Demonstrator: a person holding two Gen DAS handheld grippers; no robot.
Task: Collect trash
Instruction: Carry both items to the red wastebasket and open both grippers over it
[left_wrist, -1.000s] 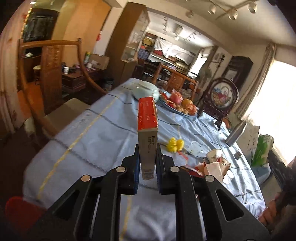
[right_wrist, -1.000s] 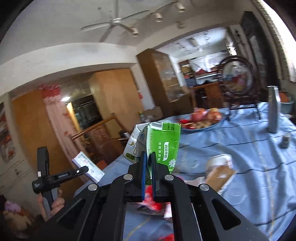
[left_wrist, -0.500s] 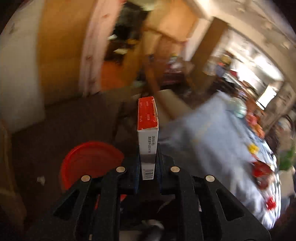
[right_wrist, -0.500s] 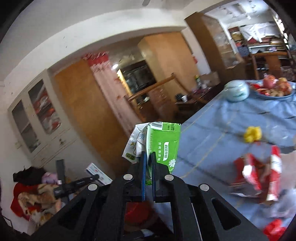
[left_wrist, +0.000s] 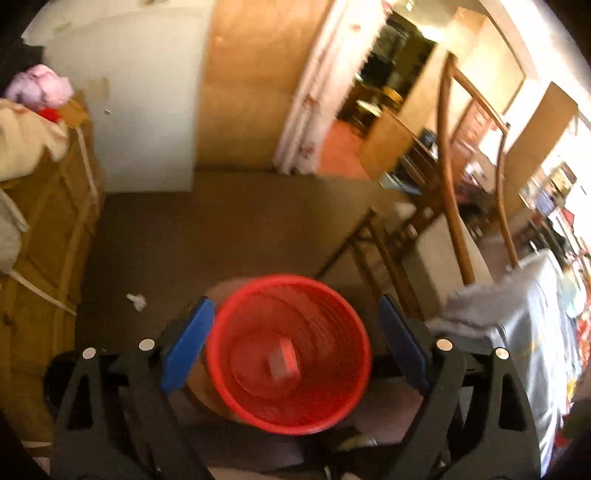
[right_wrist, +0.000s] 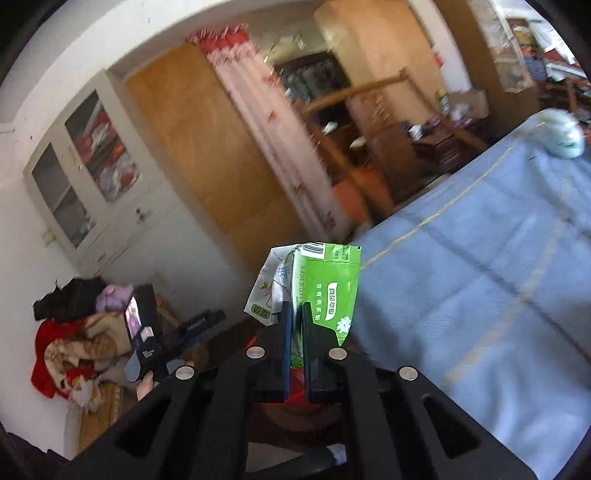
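In the left wrist view my left gripper (left_wrist: 291, 343) is open and empty, with its blue pads (left_wrist: 186, 347) spread wide above a red ribbed trash bin (left_wrist: 340, 402) on the floor. A red box (left_wrist: 282, 362) lies at the bottom of the bin. In the right wrist view my right gripper (right_wrist: 296, 343) is shut on a flattened green and white carton (right_wrist: 325, 284), held upright beside the table's edge. The left gripper (right_wrist: 177, 336) also shows there at lower left, in a hand. A red sliver of the bin (right_wrist: 295, 384) shows under the right fingers.
A table with a blue cloth (right_wrist: 498, 258) fills the right side; its corner (left_wrist: 524, 317) is right of the bin. A wooden chair (left_wrist: 436, 236) stands behind the bin. A wooden cabinet (left_wrist: 40, 236) with piled clothes is at left. A small white scrap (left_wrist: 136, 301) lies on the floor.
My left gripper swung from the table down over the red bin, opened and dropped the red and white box into it. My right gripper turned left, still holding the carton.
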